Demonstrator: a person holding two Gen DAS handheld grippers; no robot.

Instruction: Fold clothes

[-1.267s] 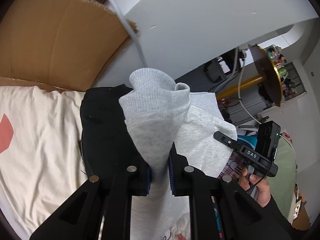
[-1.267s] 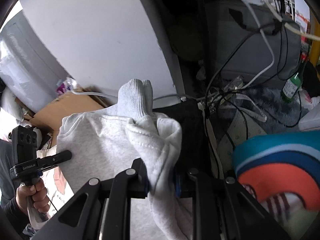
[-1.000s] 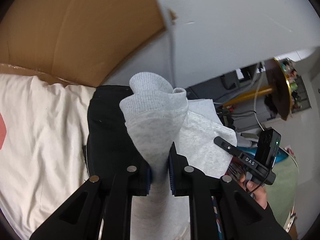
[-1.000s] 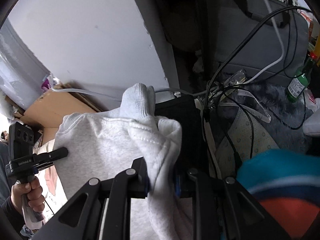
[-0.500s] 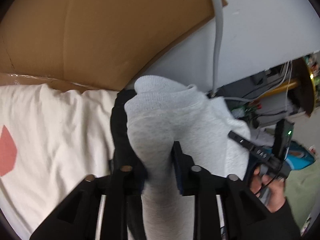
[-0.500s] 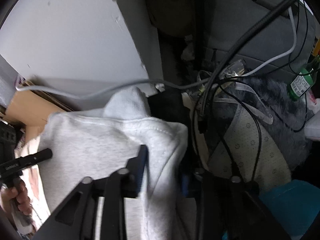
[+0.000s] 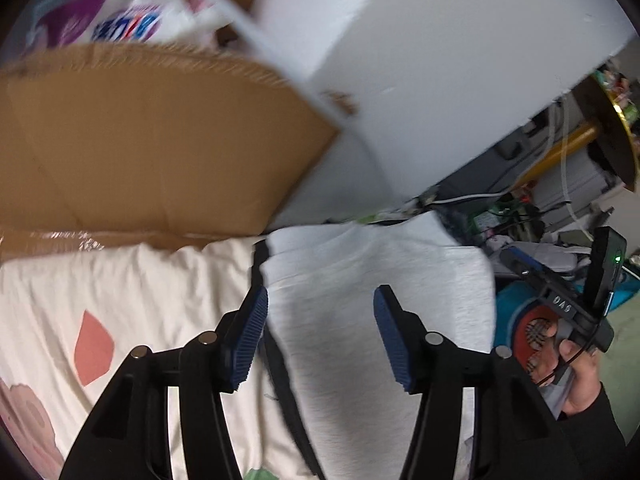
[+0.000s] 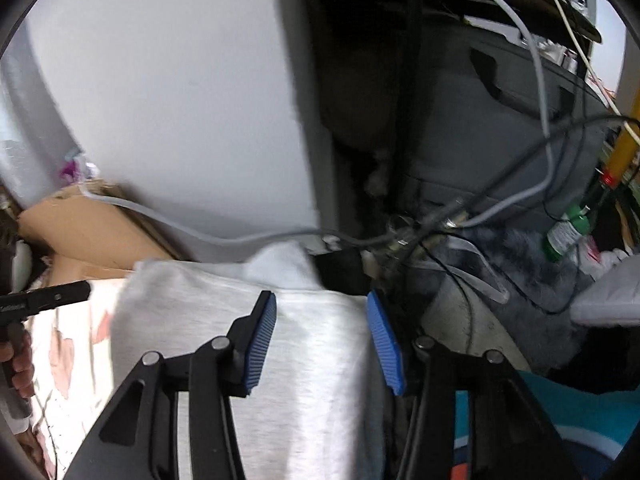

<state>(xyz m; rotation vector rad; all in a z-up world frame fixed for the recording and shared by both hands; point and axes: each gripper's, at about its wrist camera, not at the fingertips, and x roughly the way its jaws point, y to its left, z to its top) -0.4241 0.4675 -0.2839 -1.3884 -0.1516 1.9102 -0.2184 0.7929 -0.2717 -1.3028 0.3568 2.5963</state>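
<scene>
Over the bed, both your grippers stand open above the grey sweatshirt.

Left wrist view: your left gripper (image 7: 320, 320) has just been opening; its ribbed blue pads (image 7: 390, 338) stand wide, clear of the grey sweatshirt (image 7: 372, 280) lying flat on a black garment (image 7: 280, 364), beside the cream sheet (image 7: 132, 292) and cardboard (image 7: 152, 144). Right wrist view: your right gripper (image 8: 322, 338) gapes moderately over the same soft fleece (image 8: 224, 320), nothing gripped; cables (image 8: 480, 208) tangle beyond.

Grey sweatshirt (image 7: 372, 280) soft matt fleece; cardboard (image 7: 152, 152) matt, frayed edge; bedsheet (image 7: 132, 292) printed cotton.
</scene>
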